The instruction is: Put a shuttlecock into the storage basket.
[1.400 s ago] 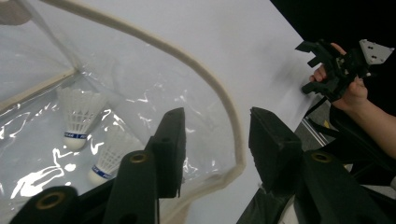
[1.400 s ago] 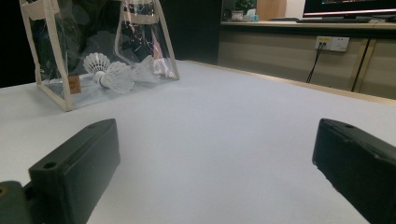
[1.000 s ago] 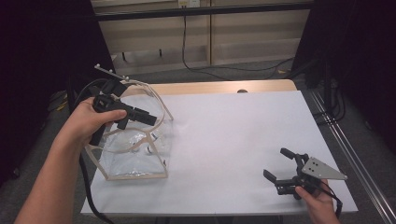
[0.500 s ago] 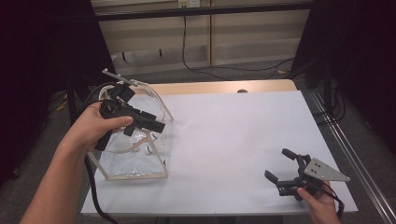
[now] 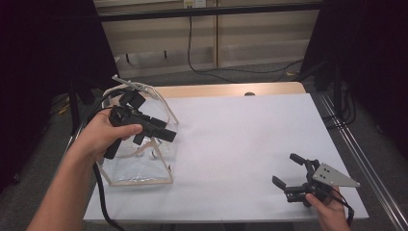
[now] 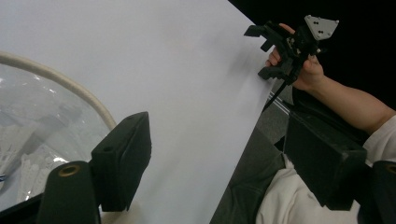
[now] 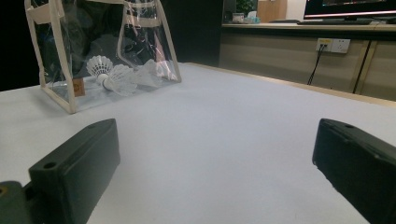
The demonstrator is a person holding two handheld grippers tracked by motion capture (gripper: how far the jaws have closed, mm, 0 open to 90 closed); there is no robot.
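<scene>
Clear plastic bag [image 5: 139,163], cream-edged and boxy, sits right beneath the left tongs [image 5: 161,132], whose jaws have just been opening, nothing between. Feathery white shuttlecocks [image 7: 112,74] lie inside; right tongs [image 5: 287,171] spread wide, empty, well apart over the smooth white surface [image 5: 240,139].

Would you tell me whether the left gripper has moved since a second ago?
Yes. The left gripper, its jaws just opening with nothing between them, has shifted rightward across the clear bag, toward its right edge.

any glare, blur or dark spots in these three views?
High view: sharp, dark surround, white table evenly lit. Left gripper view: jaws soft, glare on clear plastic tote bag with cream trim. Right gripper view: jaws blurred, white feather shuttlecocks slightly soft.
</scene>
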